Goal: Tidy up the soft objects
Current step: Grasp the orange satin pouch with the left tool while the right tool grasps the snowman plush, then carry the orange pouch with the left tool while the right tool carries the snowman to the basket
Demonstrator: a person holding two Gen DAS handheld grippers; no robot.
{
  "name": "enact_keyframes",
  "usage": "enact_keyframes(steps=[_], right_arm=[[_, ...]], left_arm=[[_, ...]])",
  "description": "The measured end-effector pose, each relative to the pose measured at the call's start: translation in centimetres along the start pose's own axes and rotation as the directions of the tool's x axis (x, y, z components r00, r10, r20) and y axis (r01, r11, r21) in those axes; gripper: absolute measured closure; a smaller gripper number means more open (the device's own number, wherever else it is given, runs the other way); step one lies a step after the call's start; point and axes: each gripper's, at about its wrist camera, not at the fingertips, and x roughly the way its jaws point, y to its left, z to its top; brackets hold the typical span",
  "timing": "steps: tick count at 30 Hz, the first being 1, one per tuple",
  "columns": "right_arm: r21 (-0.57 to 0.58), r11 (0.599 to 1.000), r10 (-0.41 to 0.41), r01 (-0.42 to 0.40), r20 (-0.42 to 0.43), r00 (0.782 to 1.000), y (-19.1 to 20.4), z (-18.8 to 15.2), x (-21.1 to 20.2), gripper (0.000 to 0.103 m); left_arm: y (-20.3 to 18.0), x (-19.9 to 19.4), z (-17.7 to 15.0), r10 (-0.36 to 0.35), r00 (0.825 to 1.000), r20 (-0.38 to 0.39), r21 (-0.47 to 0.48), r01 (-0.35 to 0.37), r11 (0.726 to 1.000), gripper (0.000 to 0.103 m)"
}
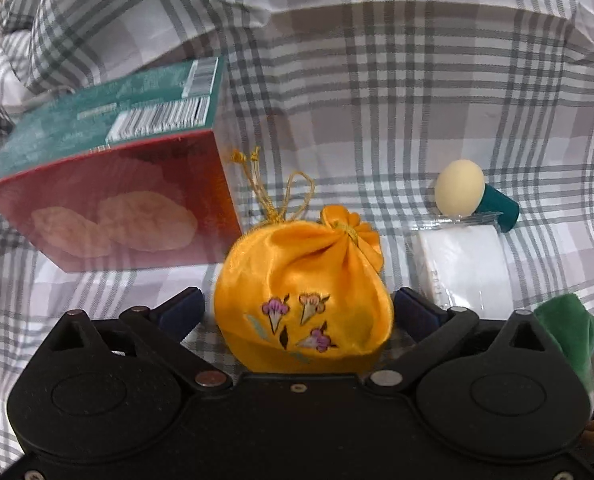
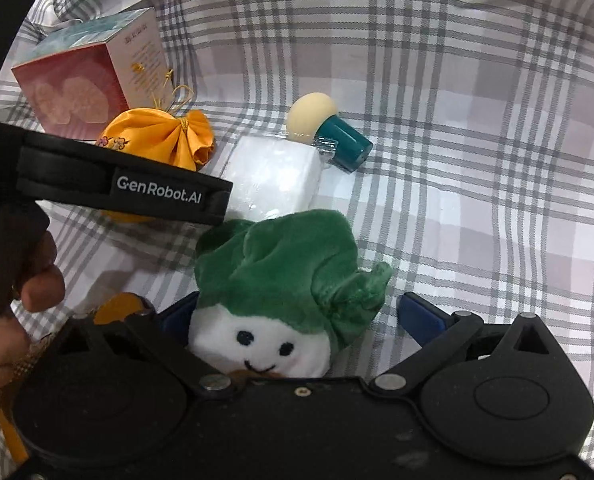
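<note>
An orange satin drawstring pouch (image 1: pixel 303 296) with embroidered flowers lies on the checked bedsheet between the wide-apart fingers of my left gripper (image 1: pixel 299 306), which is open; the pads look just clear of it. The pouch also shows in the right wrist view (image 2: pixel 169 136), partly behind the left gripper's body. A green-and-white plush toy (image 2: pixel 281 280) with a smiling face sits between the fingers of my right gripper (image 2: pixel 297 316), which is open; the left pad is next to it, the right one is apart. The plush edge shows in the left wrist view (image 1: pixel 569 332).
A red and teal box (image 1: pixel 109 184) stands left of the pouch, also in the right wrist view (image 2: pixel 85 84). A white wrapped pack (image 1: pixel 465 268) (image 2: pixel 277 176) and a cream sponge on a teal holder (image 1: pixel 473 196) (image 2: pixel 325 128) lie beyond. Pillows (image 1: pixel 137 12) bound the far side.
</note>
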Motion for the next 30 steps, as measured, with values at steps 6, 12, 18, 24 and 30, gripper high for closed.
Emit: enact_keyframes(steps=[6, 12, 18, 24, 30], right_arm=[[-0.012, 1.0, 0.002, -0.002, 0.01, 1.0, 0.2, 0.2, -0.9, 0.028], [-0.026, 0.999, 0.034, -0.033, 0.025, 0.999, 0.0, 0.3, -1.8, 0.042], [-0.003, 0.997, 0.078, -0.078, 0.096, 0.992, -0.7, 0.2, -4.2, 0.042], [0.054, 0.994, 0.083, -0.092, 0.154, 0.985, -2.5, 0.5, -6.3, 0.042], [0.138, 0.988, 0.039, -0.065, 0.179, 0.983, -5.9, -0.2, -8.0, 0.042]], left_arm=[[-0.6, -0.2, 1.0, -0.011, 1.0, -0.017, 0.022, 0.012, 1.0, 0.009], [-0.2, 0.6, 1.8, -0.054, 0.998, -0.037, -0.027, 0.053, 0.998, 0.036], [0.4, -0.9, 2.6, -0.047, 0.999, -0.016, -0.055, 0.046, 0.997, 0.038], [-0.6, -3.8, 3.7, -0.028, 0.999, 0.02, -0.041, 0.029, 0.999, 0.038], [-3.2, -5.7, 5.0, -0.036, 0.999, 0.038, -0.014, 0.037, 0.999, 0.038]])
